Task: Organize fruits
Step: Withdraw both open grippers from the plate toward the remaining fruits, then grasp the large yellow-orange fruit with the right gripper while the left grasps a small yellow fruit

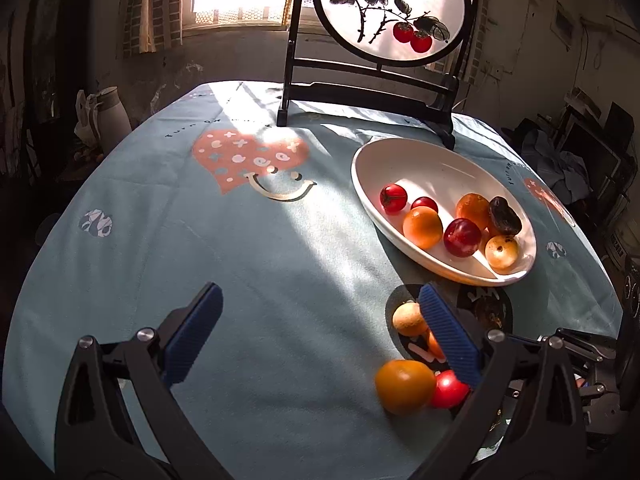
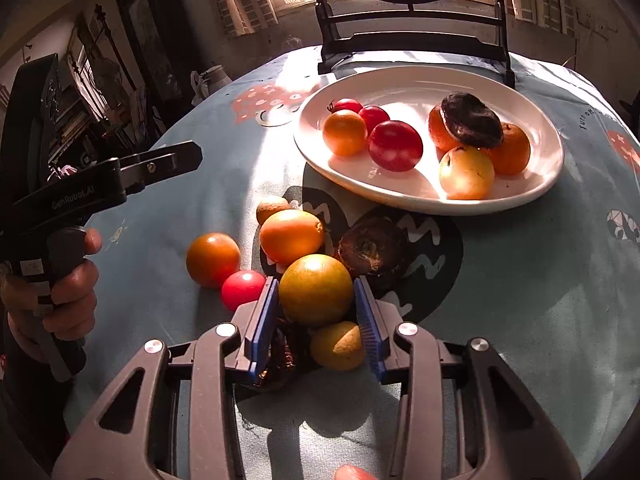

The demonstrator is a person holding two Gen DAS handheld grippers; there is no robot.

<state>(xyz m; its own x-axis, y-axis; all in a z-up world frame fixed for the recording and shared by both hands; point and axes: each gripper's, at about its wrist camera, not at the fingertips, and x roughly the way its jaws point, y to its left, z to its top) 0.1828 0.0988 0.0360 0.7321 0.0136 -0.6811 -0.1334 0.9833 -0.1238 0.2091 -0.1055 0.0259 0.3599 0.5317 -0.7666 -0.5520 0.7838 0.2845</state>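
A white oval plate (image 1: 368, 168) (image 2: 532, 196) holds several fruits: red, orange, yellow and one dark shrivelled one. Loose fruits lie on the tablecloth in front of it. My right gripper (image 2: 316, 292) is shut on a yellow-green round fruit (image 2: 316, 290), its blue pads against both sides. Around it lie an orange fruit (image 2: 291, 236), another orange one (image 2: 213, 259), a small red one (image 2: 242, 289), a tan one (image 2: 338, 346) and a dark dried one (image 2: 374, 246). My left gripper (image 1: 320, 304) is open and empty, left of the loose fruits (image 1: 404, 386).
A dark-framed round painted screen (image 1: 392, 12) stands at the table's far side behind the plate. The round table has a blue-grey cloth (image 1: 200, 240) with heart prints. A white jug (image 1: 108, 112) stands off the table to the left.
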